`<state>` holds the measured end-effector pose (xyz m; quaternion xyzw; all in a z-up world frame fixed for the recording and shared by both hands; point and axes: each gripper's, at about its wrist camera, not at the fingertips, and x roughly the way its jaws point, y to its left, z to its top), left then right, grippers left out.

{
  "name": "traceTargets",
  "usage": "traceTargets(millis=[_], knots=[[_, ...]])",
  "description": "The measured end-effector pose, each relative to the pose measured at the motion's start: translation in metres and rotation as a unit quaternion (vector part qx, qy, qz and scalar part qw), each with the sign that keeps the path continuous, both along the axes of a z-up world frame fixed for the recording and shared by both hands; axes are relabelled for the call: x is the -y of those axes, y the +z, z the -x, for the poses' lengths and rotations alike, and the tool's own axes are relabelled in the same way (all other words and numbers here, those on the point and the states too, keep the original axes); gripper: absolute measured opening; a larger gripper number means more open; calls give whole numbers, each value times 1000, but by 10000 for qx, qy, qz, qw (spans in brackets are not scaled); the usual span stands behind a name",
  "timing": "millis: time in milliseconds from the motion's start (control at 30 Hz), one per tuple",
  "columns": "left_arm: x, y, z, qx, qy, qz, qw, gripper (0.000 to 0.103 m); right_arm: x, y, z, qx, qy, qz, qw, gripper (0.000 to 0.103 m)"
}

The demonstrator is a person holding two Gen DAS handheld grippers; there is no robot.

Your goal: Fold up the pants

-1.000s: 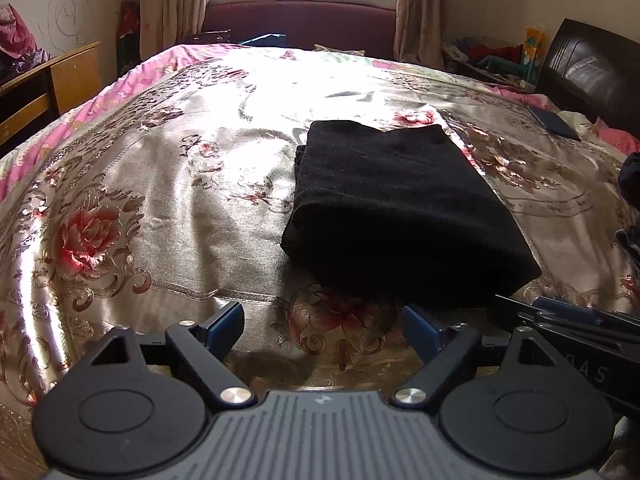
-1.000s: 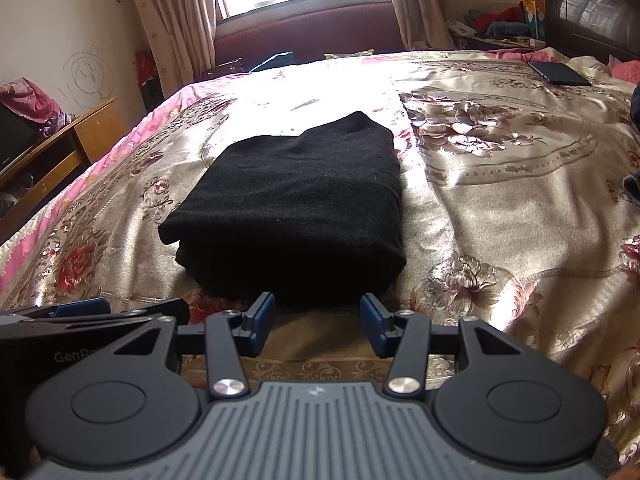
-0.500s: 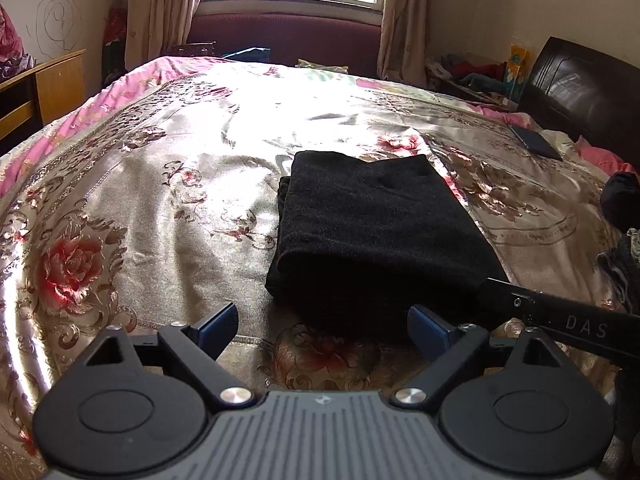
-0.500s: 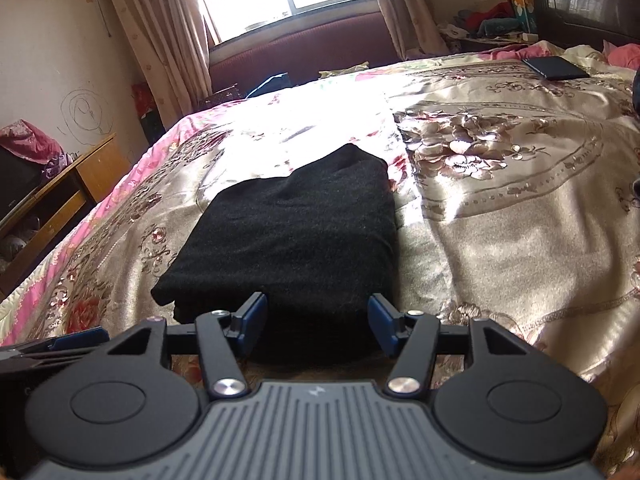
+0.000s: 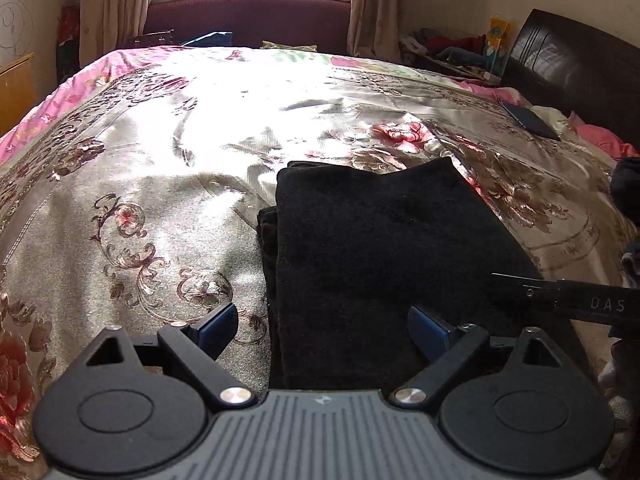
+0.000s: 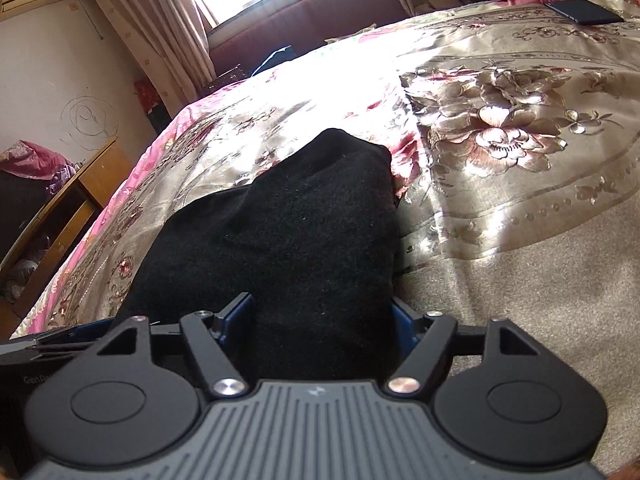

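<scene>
Lying folded on the floral satin bedspread [image 5: 168,184] I list one pair of black pants [image 5: 384,248], a thick stack whose near end passes below both camera housings, so that edge is cut off from me. My left gripper [image 5: 320,330] stands spread to its widest, one pad over the bedspread and one over the pants' near left corner, gripping nothing. My right gripper [image 6: 320,318] is opening with the pants' near right corner between its blue pads; its right pad is largely hidden behind the fabric, and whether either pad touches I cannot tell.
</scene>
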<state>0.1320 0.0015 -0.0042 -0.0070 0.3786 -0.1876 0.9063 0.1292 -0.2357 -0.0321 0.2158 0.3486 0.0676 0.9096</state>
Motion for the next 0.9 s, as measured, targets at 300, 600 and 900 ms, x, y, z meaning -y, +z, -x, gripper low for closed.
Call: traceTargets(millis=[300,600,900], knots=[[2,-15,-20,-275,-184,174,9993,103,-13,-5,-22,-162,343,-54,9993,71],[9,-17,-22,-277,-333,101,9990,101,-21,-3,-46,-477,473,39,9977,64],[-37,-2,-12,-90,-333,-195,9992,90,-59,0,-47,-612,788,-681,9927,51]])
